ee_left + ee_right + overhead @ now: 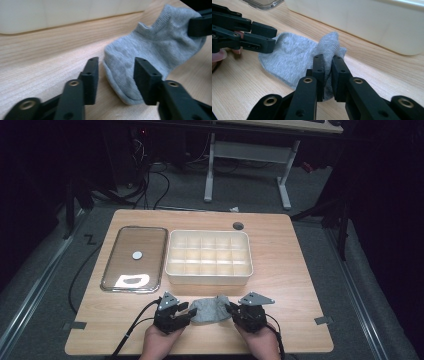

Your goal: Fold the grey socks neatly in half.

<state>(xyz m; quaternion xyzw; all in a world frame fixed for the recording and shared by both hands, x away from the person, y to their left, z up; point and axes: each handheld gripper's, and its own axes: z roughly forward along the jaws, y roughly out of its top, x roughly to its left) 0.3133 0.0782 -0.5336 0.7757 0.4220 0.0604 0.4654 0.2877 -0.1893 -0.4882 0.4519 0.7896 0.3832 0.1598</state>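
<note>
— So where's the soft grey knitted ankle sock [209, 310]?
— Bottom centre, on the wooden worktop [295, 270]. Right gripper [327, 75] clenches its edge; left gripper [115, 75] gapes around the toe, unpressed.
— Risk?
— Closing off-centre; the toe could slip free.

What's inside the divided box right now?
The box has compartments that look empty where their floors show. The near row's floors are partly hidden by the front wall, so a small item there can't be ruled out.

Left tongs [116, 75] gape apart; right tongs [328, 75] are pinched together.
</note>
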